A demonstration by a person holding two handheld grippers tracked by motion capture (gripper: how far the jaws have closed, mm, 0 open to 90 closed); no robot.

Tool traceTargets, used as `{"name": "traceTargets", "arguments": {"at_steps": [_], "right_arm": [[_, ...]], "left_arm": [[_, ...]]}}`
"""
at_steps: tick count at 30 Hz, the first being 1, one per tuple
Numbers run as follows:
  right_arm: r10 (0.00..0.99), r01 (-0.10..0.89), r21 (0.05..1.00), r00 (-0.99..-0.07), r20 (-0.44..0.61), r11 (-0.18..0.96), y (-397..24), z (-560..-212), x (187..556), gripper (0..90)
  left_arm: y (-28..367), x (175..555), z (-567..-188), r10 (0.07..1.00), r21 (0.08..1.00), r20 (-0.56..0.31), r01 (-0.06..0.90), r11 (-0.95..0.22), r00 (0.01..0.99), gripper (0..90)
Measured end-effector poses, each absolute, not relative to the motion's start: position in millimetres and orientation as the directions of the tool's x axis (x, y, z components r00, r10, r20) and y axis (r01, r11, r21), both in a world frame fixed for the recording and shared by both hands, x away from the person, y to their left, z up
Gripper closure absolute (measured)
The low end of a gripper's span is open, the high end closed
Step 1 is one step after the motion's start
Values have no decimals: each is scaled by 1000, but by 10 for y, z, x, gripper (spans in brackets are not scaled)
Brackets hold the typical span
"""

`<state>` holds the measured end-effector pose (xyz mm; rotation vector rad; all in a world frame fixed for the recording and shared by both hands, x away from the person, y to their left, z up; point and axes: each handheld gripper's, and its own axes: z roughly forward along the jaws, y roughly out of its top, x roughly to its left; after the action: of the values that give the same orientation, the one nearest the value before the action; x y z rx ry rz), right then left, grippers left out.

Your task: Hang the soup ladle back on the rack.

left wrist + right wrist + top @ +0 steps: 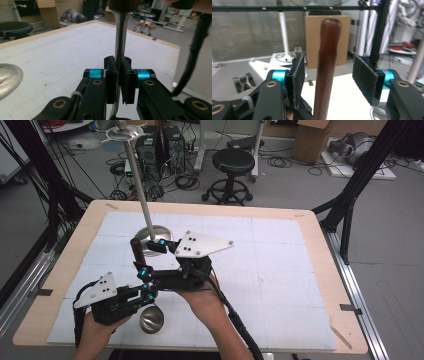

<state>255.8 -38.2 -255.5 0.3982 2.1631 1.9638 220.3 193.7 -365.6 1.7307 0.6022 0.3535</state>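
A ladle stands upright over the near left of the table, its steel bowl (pixel 151 318) low and its dark wooden handle (pixel 136 251) on top. My left gripper (pixel 148 292) is shut on the ladle's thin steel shaft (pixel 120 32), just under the wooden handle (pixel 123 5); the left gripper view shows its jaws (pixel 119 80) pinching the shaft. My right gripper (pixel 151 256) is open, with one felt pad (pixel 298 77) on each side of the wooden handle (pixel 327 65) and a gap to both.
A steel stand has a round base (pixel 156 234) at the back middle of the white mat (pixel 280 270), and its pole (pixel 136 175) leans up to a top disc (pixel 122 132). The base (pixel 7 77) lies left of my left gripper. A stool (pixel 232 162) and cables are beyond the table.
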Motion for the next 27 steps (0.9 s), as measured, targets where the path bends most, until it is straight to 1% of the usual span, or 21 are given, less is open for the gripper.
{"name": "traceTargets", "arguments": {"at_steps": [1, 4, 6, 10, 15, 16, 19, 22, 23, 25, 26, 27], "right_arm": [[347, 90, 993, -936, 57, 81, -369, -2550, 2559, 447], [358, 115, 991, -930, 85, 62, -352, -2529, 2555, 486], [361, 129, 990, -927, 101, 55, -342, -2501, 2558, 493], [359, 126, 990, -928, 94, 65, -317, -2447, 2551, 523], [355, 119, 991, -931, 88, 68, -313, -2434, 2561, 651], [344, 121, 990, -935, 90, 71, -315, -2435, 2561, 711], [317, 122, 990, -944, 93, 72, -321, -2435, 2563, 726], [292, 124, 989, -951, 97, 75, -334, -2430, 2565, 730], [283, 125, 989, -954, 99, 74, -342, -2429, 2570, 730], [252, 132, 989, -961, 110, 69, -369, -2424, 2582, 730], [229, 136, 989, -966, 118, 64, -390, -2422, 2597, 730], [219, 141, 988, -968, 124, 63, -405, -2423, 2607, 730]], "left_arm": [[1932, 2202, -3657, 573, 965, -80, 207, -159, 815, 839], [1915, 2198, -3662, 588, 961, -73, 213, -173, 805, 839], [1905, 2191, -3662, 597, 960, -64, 213, -183, 800, 839], [1892, 2189, -3664, 603, 958, -68, 221, -183, 795, 839], [1886, 2185, -3665, 598, 959, -70, 218, -180, 799, 839], [1887, 2184, -3665, 594, 959, -69, 218, -182, 801, 838], [1881, 2190, -3673, 576, 959, -77, 219, -182, 814, 837], [1889, 2215, -3689, 535, 958, -117, 237, -160, 837, 824], [1899, 2228, -3691, 520, 958, -129, 241, -154, 844, 791], [1927, 2250, -3690, 512, 954, -155, 262, -144, 845, 686], [1941, 2258, -3688, 509, 953, -163, 268, -140, 845, 650], [1962, 2268, -3686, 502, 953, -173, 273, -133, 848, 633]]}}
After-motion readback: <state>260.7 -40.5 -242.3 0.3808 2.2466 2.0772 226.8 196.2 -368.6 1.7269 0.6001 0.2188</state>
